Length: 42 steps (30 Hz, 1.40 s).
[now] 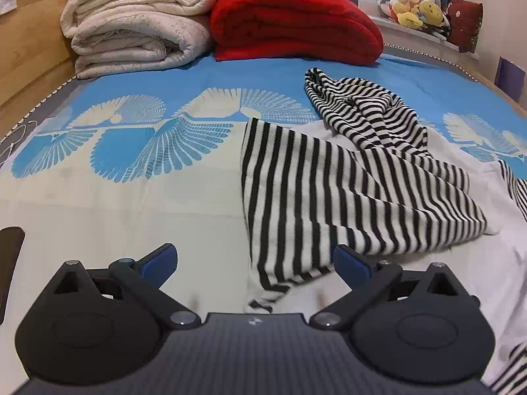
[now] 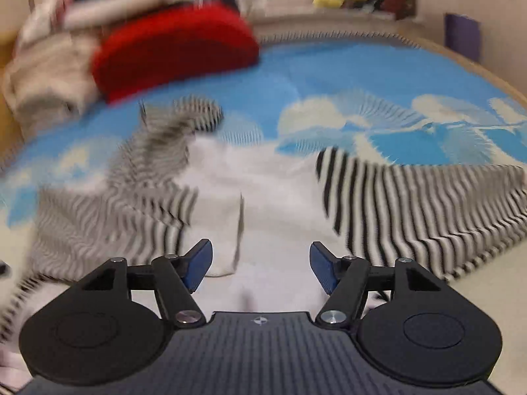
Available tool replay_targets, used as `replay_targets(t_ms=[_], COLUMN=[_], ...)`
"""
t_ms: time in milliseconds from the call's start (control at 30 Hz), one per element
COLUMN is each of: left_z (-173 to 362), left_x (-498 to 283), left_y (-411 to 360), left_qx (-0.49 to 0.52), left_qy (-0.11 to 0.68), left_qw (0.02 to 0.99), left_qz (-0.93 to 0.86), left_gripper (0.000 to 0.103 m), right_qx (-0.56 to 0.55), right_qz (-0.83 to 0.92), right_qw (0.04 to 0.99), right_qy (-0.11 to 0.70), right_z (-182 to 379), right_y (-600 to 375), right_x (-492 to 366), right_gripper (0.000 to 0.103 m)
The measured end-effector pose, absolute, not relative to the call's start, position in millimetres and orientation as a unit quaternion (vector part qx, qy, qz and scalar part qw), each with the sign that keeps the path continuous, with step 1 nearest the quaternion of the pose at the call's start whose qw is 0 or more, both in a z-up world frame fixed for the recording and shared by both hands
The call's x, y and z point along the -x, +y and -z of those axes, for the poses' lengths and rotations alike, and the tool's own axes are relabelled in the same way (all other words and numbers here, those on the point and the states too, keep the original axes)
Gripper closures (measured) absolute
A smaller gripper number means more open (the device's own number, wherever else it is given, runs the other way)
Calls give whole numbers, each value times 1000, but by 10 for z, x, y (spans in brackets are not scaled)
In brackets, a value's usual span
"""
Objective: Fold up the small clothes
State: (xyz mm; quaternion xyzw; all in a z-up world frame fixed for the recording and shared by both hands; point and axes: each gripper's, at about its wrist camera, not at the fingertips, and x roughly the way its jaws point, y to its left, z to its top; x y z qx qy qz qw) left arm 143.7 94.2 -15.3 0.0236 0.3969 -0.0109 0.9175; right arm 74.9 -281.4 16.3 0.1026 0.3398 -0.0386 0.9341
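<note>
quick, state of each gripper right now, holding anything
left gripper: jaws open, holding nothing, above the striped garment.
right gripper: jaws open, holding nothing.

Striped garment [image 1: 329, 197]: ribbed knit cloth, matt. Bed cover [image 1: 131, 151]: woven printed cloth. Left gripper [image 1: 255, 260]: matt black plastic, bright metal pins.

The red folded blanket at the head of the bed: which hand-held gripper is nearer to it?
Hard to tell. Both the left hand-held gripper and the right hand-held gripper hover over the striped garment, far short of the red blanket.
</note>
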Motion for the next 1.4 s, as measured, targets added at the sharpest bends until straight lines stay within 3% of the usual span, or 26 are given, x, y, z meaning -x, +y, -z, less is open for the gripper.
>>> replay_targets(t_ms=[133,700,900,1067,1400], left_z=[96,164,189,184,425], left_x=[-1355,-1473,-1585,-1643,-1855], left_y=[887,841,946,1021,1054], left_qx=[-26,-8,13,30,10], left_qy=[389,411,416,413,441], left_qw=[921,912,909,910,895], left_qz=[11,13,-17,-31,-70], left_gripper=[1,1,1,1,1], right_qx=[-102,-174,-238,-366,-411], right_qz=[58,106,220,293,361], right_qw=[953,938,913,850,816], right_qy=[280,282,249,243,187], right_z=[-223,-105,-76,205,695], right_y=[-2829,-3425,-4137,-4973,-5804], right_x=[-176,-191,-157,-74,-407], right_gripper=[31,31,31,34,35])
